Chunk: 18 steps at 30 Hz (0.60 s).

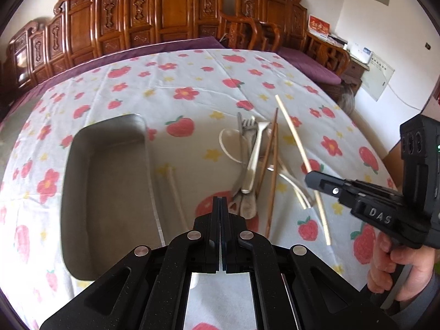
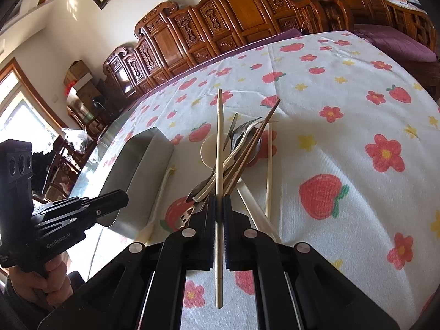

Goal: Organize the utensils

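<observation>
Floral cloth [image 1: 192,82], steel tray [image 1: 110,178], pale slender chopstick [image 2: 219,165]

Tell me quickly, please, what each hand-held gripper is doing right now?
Left hand-held gripper: closed, holding nothing.
Right hand-held gripper: closed on a pale chopstick.

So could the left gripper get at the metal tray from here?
Probably yes. The left gripper is shut and empty, just beside the metal tray, with only a pale utensil lying on the cloth between them. The right gripper, holding a chopstick, sits well clear.
</observation>
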Tool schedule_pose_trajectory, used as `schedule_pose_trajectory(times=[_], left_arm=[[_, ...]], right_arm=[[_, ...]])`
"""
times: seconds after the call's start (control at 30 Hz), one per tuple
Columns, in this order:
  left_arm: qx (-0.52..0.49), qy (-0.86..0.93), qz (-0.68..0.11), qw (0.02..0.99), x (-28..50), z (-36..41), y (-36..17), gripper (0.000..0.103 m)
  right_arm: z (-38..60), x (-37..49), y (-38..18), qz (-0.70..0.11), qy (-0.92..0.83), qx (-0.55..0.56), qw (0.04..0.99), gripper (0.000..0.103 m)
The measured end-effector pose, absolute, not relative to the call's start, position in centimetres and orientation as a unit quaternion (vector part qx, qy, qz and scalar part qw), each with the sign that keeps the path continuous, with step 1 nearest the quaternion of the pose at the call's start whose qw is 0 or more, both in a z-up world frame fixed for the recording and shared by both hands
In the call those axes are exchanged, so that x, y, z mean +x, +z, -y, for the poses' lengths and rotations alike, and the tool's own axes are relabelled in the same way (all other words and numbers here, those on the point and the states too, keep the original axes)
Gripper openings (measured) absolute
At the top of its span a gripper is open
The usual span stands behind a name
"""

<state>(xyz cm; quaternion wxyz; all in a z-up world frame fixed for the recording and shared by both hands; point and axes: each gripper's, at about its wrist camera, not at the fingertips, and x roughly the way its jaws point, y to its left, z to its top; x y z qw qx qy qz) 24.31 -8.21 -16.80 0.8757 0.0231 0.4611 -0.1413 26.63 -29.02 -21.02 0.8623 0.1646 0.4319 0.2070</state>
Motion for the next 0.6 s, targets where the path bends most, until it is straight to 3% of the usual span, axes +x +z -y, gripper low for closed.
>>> schedule_pose_trajectory(times=[0.1, 0.3, 0.6], left_arm=[[0.028, -0.123, -0.460, 0.879, 23.2, 7.5, -16.7, 0.001], [0.065, -0.108, -0.466, 0.876, 20.5, 7.7, -18.7, 0.019], [0.050, -0.085, -0.499, 0.861, 20.6, 7.1, -21.8, 0.020]], right_arm=[[29.0, 26.5, -21.0, -0.432, 0.207, 0.162, 0.863, 0.006], [29.2, 26.6, -21.0, -0.432, 0.206, 0.166, 0.862, 0.006], [28.9, 26.5, -21.0, -0.433, 0.208, 0.162, 0.862, 0.006]])
